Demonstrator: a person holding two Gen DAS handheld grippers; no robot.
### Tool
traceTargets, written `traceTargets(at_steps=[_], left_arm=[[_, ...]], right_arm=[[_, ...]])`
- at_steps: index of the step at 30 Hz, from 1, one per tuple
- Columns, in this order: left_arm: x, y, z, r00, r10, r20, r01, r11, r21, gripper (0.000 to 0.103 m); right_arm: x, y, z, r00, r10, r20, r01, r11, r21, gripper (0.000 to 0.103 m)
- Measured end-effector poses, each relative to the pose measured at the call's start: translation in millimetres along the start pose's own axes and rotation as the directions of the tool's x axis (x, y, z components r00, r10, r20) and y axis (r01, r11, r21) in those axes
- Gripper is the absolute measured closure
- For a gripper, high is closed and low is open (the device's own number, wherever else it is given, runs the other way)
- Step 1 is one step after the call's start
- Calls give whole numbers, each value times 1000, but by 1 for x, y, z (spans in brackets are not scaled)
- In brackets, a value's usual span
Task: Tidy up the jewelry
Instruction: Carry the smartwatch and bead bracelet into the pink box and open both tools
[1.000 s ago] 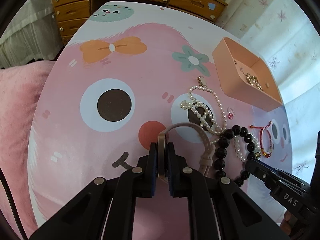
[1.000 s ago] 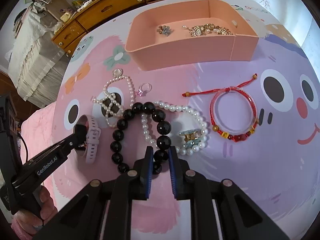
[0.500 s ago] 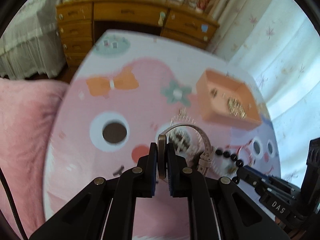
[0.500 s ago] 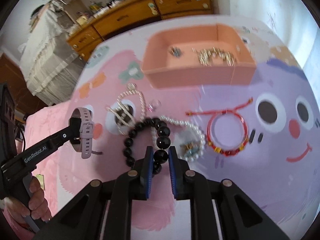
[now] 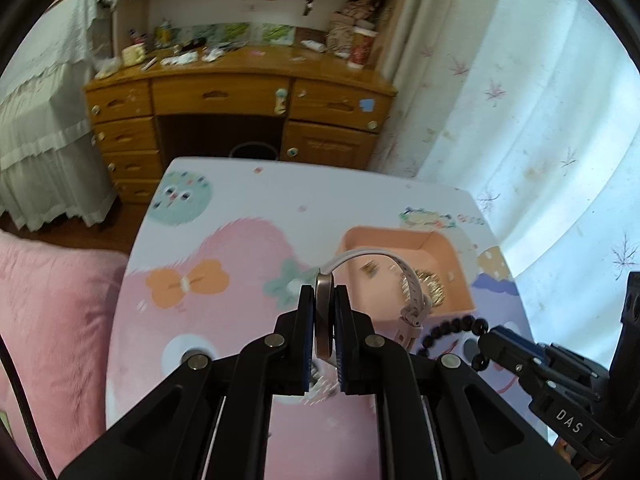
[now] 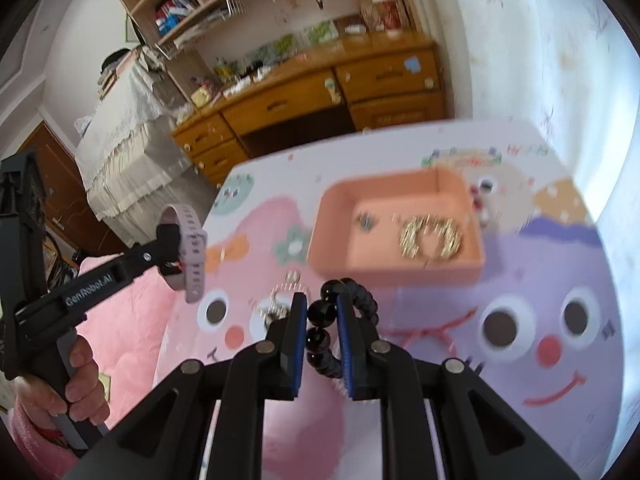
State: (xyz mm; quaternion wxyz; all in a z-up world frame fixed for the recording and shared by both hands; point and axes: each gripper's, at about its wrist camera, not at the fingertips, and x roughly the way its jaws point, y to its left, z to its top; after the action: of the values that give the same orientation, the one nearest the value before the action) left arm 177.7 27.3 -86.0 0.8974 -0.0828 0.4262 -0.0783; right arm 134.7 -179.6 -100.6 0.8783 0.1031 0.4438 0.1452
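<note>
My left gripper [image 5: 323, 300] is shut on a watch [image 5: 325, 320] with a pale pink strap, held high above the table; it also shows in the right wrist view [image 6: 188, 254]. My right gripper [image 6: 322, 308] is shut on a black bead bracelet [image 6: 324, 314], lifted off the table; it hangs in the left wrist view [image 5: 452, 330] too. The peach tray [image 6: 332, 220] lies ahead with a gold chain [image 6: 430, 238] and a small brooch [image 6: 365, 222] inside. The tray also shows in the left wrist view [image 5: 456, 258].
A red cord bracelet [image 6: 436, 330] and a pearl necklace [image 6: 276, 304] lie on the cartoon-print table cover [image 6: 520, 280]. A wooden desk [image 5: 240, 100] stands beyond the table, a pink cushion [image 5: 52, 320] to the left, curtains [image 5: 540, 120] to the right.
Both grippers have risen well above the table with the watch and the black bead bracelet, which have left the surface. The tray now sits ahead of both.
</note>
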Motion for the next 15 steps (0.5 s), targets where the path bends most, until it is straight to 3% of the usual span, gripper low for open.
traceTargets(at_steps=[9,15], left_arm=[[15,-52,42,995,-49,81,43,997,69,96],[36,-75,53,995,-61,79,55,995,81,96]], right_arm=[[-17,-24,42,992,25,122,-17,998,-68,88],[-13,-39,57,988,32,153,-18,995,-97,88]])
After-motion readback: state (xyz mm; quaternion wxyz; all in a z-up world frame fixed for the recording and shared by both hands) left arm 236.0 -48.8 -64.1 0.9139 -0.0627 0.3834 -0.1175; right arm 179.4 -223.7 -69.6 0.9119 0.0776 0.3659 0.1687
